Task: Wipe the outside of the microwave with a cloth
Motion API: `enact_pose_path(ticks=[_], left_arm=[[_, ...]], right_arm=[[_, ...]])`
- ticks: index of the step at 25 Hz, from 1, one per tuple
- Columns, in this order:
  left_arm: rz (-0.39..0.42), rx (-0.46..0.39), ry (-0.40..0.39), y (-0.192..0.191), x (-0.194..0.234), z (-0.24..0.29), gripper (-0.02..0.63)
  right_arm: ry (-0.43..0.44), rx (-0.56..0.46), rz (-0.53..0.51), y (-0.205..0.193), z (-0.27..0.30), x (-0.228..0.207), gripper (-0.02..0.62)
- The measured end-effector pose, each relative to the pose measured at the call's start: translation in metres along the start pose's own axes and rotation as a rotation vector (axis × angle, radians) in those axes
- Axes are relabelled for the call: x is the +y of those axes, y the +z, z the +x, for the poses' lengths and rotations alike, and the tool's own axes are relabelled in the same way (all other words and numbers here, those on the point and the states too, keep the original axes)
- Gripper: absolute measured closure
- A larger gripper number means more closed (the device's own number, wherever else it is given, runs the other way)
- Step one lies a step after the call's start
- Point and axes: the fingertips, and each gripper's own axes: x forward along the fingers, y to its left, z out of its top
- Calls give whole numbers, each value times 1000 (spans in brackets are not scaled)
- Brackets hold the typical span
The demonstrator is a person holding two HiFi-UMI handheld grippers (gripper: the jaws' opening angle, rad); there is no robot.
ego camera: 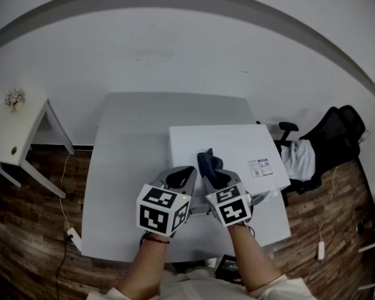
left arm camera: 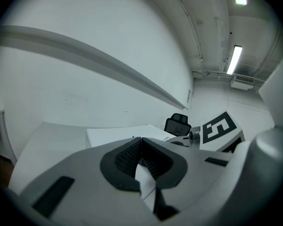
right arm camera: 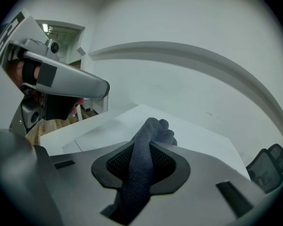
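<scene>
Cloth pinched in R gripper, microwave front hidden, L gripper closed

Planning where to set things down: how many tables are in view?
2. The large white rectangular table, bearing the white box-shaped microwave, stands before the person; the small white side table stands by the wall at the left. Others may lie outside the view.

"Can you read any words here?"

"No. There is a small sticker on top of the white microwave, but its print is too tiny to read."

"What about the black and white squares?"

"They sit on the left cube and the right cube. They are just blocky shapes, not letters or numbers."
</scene>
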Motion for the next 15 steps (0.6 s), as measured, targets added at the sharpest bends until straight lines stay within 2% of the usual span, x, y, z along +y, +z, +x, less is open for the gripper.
enact_pose_path(ticks=[8,15], left_arm=[[-11,9,37,-8,23,-23,601],[-15,6,51,-6,32,-28,601]], right_arm=[[59,-21,-34,19,11,39,494],[108,-17,-48,28,20,53,494]])
